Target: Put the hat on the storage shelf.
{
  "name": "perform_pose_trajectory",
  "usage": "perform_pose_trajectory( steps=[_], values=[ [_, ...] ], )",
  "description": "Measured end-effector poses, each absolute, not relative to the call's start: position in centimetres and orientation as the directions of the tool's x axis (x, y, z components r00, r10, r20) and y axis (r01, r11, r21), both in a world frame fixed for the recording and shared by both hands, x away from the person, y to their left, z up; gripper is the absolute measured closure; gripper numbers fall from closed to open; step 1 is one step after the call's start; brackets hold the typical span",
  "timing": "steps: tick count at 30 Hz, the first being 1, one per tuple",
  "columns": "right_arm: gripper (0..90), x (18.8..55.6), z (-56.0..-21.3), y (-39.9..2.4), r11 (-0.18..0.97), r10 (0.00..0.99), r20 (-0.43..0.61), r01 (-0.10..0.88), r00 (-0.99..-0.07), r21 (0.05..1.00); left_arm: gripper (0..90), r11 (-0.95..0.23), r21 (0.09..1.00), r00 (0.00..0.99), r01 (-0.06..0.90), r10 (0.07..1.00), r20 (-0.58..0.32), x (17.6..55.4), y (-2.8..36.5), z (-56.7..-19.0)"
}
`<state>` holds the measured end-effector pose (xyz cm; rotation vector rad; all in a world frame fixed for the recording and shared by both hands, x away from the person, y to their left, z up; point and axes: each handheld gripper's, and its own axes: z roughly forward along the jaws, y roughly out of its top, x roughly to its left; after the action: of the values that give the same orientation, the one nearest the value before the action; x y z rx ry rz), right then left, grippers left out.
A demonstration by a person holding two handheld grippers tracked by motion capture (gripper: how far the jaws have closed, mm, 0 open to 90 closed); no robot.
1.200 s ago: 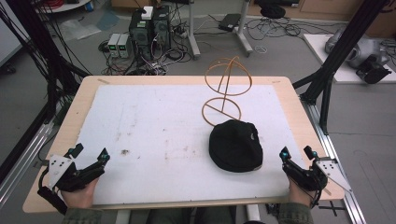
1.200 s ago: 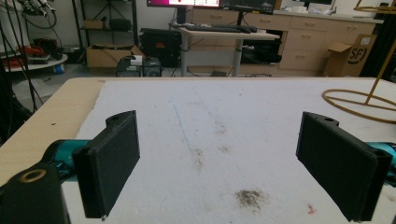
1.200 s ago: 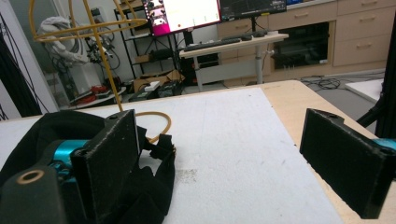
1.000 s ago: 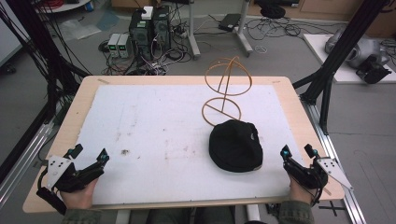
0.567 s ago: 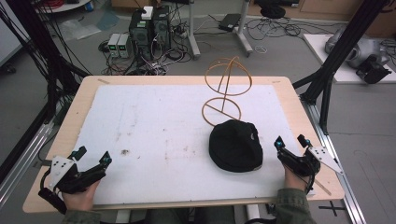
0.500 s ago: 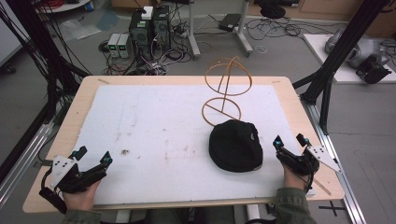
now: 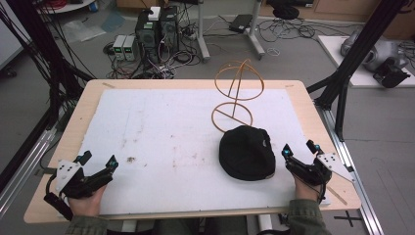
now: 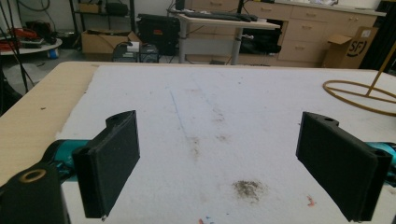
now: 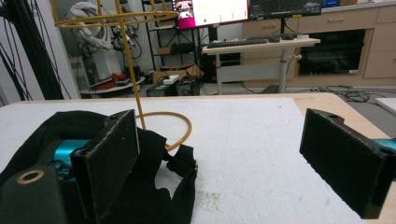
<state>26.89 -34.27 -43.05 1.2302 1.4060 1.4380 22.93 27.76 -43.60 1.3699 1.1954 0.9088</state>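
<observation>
While the black cap [image 7: 246,152] lies on the white mat [image 7: 161,127] just in front of the wire stand [image 7: 234,98], I hold both sets of jaws wide — right gripper [image 7: 299,152] beside it, left gripper [image 7: 98,164] well apart. Close squarely on the fabric edge, I judge — not the crown.

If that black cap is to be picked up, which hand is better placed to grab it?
Probably the right. The right gripper sits open just beside the black cap, near its strap side. The left gripper, also open, is far across the white mat.
</observation>
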Motion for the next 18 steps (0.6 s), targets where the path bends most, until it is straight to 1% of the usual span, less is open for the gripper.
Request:
perform_pose_trajectory(
  steps=[11, 18],
  values=[
    [10.9, 26.41, -43.05, -34.81, -0.106, 0.964, 0.127, 0.099, -0.235, 0.989, 13.8, 0.05, 0.984, 0.216, 0.173, 0.972, -0.088, 23.34, 27.37, -43.63],
    [10.9, 26.22, -42.73, -34.91, -0.11, 0.957, 0.132, 0.097, -0.26, 0.989, 13.8, 0.047, 0.984, 0.215, 0.17, 0.973, -0.084, 23.31, 27.36, -43.61]
  ],
)
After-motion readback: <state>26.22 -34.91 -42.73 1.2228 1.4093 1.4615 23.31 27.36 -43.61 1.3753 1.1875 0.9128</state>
